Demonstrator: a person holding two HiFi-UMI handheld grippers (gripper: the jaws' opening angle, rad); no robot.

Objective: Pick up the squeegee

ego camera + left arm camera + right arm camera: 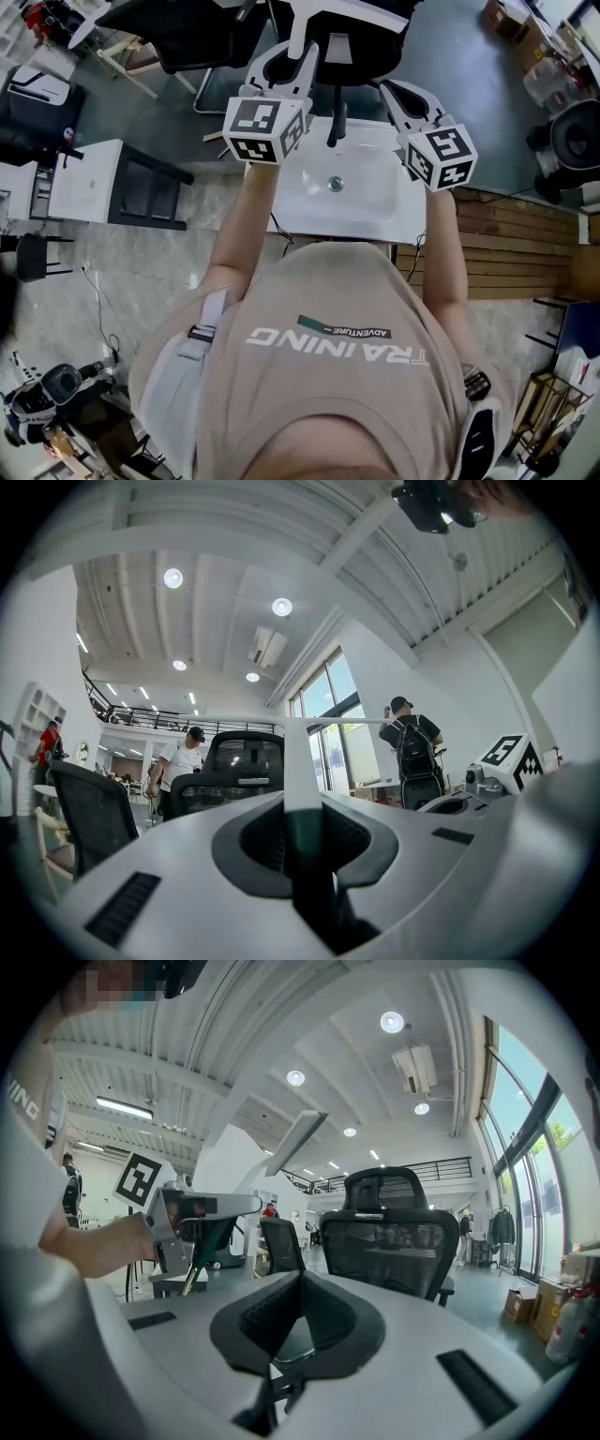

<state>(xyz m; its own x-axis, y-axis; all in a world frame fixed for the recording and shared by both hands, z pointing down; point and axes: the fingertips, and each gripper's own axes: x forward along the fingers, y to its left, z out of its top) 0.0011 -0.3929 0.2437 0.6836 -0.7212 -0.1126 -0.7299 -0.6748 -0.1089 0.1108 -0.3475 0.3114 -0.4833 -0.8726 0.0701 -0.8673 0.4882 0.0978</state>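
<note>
Squeegee is pinched by its handle in the left gripper, blade up, above the sink's far edge. Right gripper is pressed together, empty, alongside.

A white washbasin with a round drain sits below and between the left gripper and the right gripper. A black mesh office chair stands just beyond both tips. Wooden slats lie right of the right gripper, and a white table lies well left of the left gripper. Ahead of the left gripper, a person in a white shirt leans beside the chair, and a person with a black backpack stands near tall windows.
</note>
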